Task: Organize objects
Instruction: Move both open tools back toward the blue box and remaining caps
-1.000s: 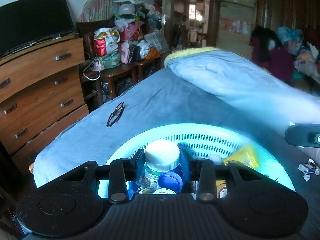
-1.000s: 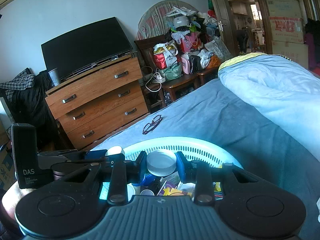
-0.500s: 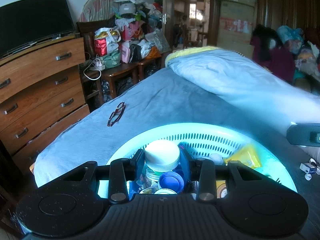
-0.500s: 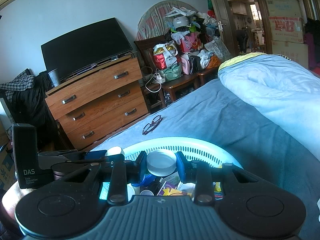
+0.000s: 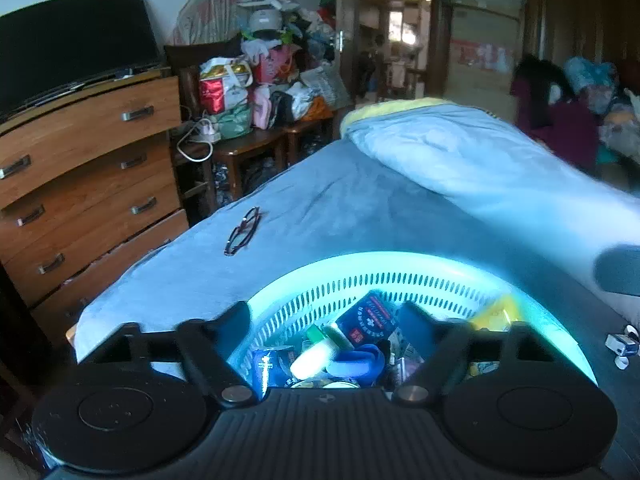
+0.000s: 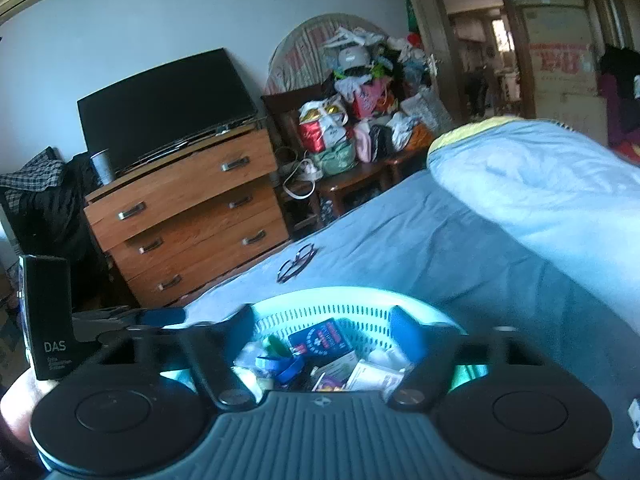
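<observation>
Both of your grippers have let go since the earlier frames: each one was clamped on a white-capped jar over the basket, and now the left gripper [image 5: 324,320] and the right gripper [image 6: 324,324] stand spread wide with nothing between their fingers. A white-capped bottle [image 5: 316,356] lies tilted among the other things in the pale green basket [image 5: 420,264], beside a blue lid [image 5: 356,360] and below a dark blue box [image 5: 370,316]; it appears to be what the left one dropped, though I cannot be sure. From the right wrist view the same box [image 6: 320,340] sits near the basket's slotted back wall.

The release looks done, so draw each gripper up and back cleanly, keeping the fingers wide until they clear the rim, so you do not snag the basket or tip the pile. Then look for what is loose. A pair of glasses [image 5: 242,232] lies on the blue bedsheet [image 5: 340,208], well apart from the basket, and seems the likely next pick. Approach it low and flat, close on the frame and not the lenses, and squeeze gently.
</observation>
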Motion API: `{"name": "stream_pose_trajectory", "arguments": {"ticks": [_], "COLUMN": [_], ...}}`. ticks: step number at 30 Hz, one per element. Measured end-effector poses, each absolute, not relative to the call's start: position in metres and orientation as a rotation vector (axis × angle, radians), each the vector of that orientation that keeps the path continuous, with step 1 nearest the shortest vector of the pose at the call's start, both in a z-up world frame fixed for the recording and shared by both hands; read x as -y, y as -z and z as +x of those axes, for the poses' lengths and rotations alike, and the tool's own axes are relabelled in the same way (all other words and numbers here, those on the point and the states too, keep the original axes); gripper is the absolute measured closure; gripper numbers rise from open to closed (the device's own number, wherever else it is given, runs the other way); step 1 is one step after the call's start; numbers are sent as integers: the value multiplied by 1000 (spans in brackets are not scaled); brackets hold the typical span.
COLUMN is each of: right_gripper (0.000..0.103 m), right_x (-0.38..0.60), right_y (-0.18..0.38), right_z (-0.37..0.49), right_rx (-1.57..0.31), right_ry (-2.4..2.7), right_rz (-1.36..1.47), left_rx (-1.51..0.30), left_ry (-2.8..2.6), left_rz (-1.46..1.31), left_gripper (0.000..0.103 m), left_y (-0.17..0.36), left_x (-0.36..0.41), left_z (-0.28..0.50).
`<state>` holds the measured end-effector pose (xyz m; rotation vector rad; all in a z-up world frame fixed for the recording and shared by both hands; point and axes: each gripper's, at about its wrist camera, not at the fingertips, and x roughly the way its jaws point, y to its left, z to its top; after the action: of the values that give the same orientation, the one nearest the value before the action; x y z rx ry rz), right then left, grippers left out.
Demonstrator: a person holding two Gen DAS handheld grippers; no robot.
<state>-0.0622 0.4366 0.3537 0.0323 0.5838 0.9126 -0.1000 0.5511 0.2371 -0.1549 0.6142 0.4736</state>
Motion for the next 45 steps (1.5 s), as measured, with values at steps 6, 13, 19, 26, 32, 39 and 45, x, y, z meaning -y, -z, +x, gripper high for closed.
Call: {"name": "stream_pose_trajectory", "arguments": {"ticks": [6, 13, 19, 26, 32, 39, 45], "right_gripper": [0, 0, 0, 0, 0, 0, 0], "right_x": [-399, -252, -131, -82, -103, -109, -101], "right_y": [-363, -332, -237, -128, -106, -105, -107], "right_z": [-78, -115, -134, -132, -129, -106, -102], "right_rx": [-458, -379, -586, -819, -827, -884, -917], "right_ry": [-824, -447, -139, -5, 3, 56, 75], "right_rz": [53, 118, 106, 113, 68, 87, 111], "left_rx": [-535, -375, -484, -771, -949, -1017, -1033], "left_ry": [-527, -307, 17, 73, -55, -86, -85], "left_rz": [-98, 41, 36, 20, 36, -2, -25], "left_gripper": [0, 0, 0, 0, 0, 0, 0], "left_y": [-251, -278, -240, -130, -67, -52, -52], "left_x": [-532, -425, -310, -246, -241, -245, -259], "left_z": [-103, -114, -103, -55, -17, -16, -22]}}
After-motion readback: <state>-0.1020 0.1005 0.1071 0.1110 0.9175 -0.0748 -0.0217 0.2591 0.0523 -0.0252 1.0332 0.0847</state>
